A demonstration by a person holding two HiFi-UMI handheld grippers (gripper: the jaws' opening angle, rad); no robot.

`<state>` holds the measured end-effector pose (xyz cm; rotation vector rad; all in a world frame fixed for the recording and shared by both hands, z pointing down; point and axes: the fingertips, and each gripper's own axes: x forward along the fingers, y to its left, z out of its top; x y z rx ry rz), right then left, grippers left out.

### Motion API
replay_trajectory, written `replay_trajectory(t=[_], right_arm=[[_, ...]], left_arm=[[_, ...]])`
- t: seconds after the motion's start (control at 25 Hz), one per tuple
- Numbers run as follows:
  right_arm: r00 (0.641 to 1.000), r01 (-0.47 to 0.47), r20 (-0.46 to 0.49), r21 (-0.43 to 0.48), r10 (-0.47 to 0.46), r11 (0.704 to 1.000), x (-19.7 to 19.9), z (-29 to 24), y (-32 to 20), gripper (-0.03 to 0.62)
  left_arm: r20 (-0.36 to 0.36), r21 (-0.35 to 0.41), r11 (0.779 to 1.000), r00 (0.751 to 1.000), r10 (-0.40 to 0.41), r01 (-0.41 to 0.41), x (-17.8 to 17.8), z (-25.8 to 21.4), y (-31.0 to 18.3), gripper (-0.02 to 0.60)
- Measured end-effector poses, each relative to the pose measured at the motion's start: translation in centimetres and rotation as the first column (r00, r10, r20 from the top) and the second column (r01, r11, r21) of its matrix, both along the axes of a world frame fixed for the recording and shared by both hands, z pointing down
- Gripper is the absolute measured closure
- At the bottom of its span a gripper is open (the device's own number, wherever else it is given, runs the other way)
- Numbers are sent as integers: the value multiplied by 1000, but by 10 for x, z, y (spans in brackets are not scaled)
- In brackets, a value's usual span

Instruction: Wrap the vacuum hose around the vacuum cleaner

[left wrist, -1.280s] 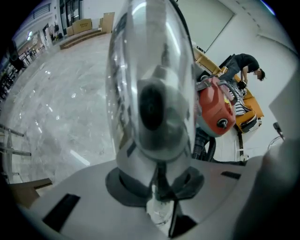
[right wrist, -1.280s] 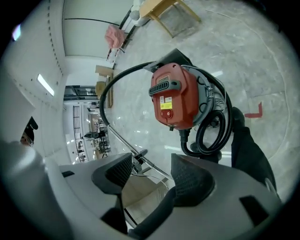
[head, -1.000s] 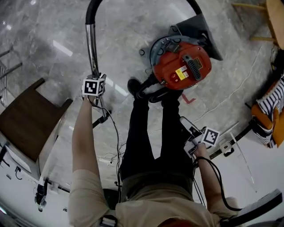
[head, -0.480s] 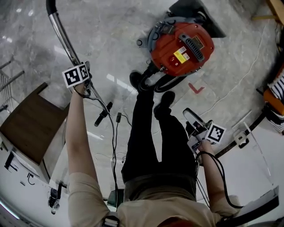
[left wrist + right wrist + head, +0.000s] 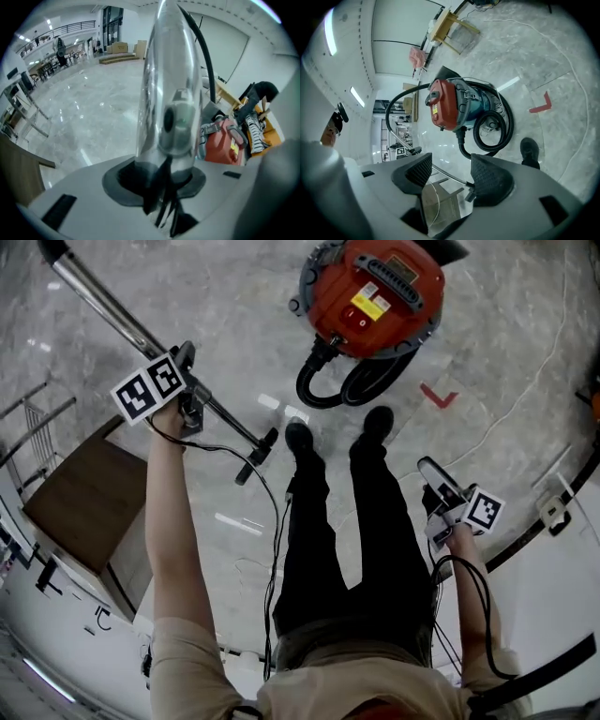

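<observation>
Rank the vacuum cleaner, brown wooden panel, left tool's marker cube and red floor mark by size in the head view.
1. Vacuum cleaner and brown wooden panel, about alike.
2. Marker cube, though it's nearer the camera.
3. Red floor mark.

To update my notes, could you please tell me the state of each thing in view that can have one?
left tongs: gripping the metal wand, jaws just been opening slightly.
right tongs: open, empty.
metal wand: held up, tilted.
vacuum cleaner: upright on the floor.
hose: looped on the floor at the vacuum cleaner's base.
</observation>
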<state>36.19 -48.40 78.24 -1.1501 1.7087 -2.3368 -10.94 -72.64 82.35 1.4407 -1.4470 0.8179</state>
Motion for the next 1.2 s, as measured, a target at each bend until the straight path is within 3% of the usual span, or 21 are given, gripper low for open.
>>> replay_trajectory(t=[0.16,0.32,0.4,0.48,0.6,0.68,0.76,0.84,0.88,1.0,1.2], right_arm=[[995,-93,-44,27,94,995,0,12,23,335],[992,-123,-2,35,123,992,-43,16,47,336],[996,-83,28,11,83,996,-76,22,64,335],[999,16,43,-9,-16,1000,-111,31,80,336],[985,147,83,25,-149,989,-152,30,88,335],[973,176,141,57,-182,983,-167,28,87,335],[959,213,175,87,-225,973,-177,34,82,335],[942,286,147,123,-302,950,-188,45,82,335],[934,320,118,137,-337,937,-192,49,84,335],[933,341,65,152,-354,928,-189,55,87,335],[980,192,37,115,-198,975,-162,63,91,335]], left_arm=[[-46,13,999,998,-48,48,4,25,-15,446],[-50,-13,998,997,-66,66,-30,51,4,448],[-17,-41,996,996,-84,83,-48,71,13,451],[17,-92,992,996,-87,88,-57,88,25,457],[20,-133,989,998,-65,67,-48,89,39,459],[-6,-88,995,999,-40,40,-33,68,29,457],[-20,33,999,1000,-24,25,-18,38,1,457],[-37,152,988,999,12,-6,1,14,-30,457],[-50,178,984,998,34,-25,13,8,-37,457],[-61,159,987,998,33,-23,28,10,-30,456],[-1,81,997,1000,-14,14,11,47,-32,454]])
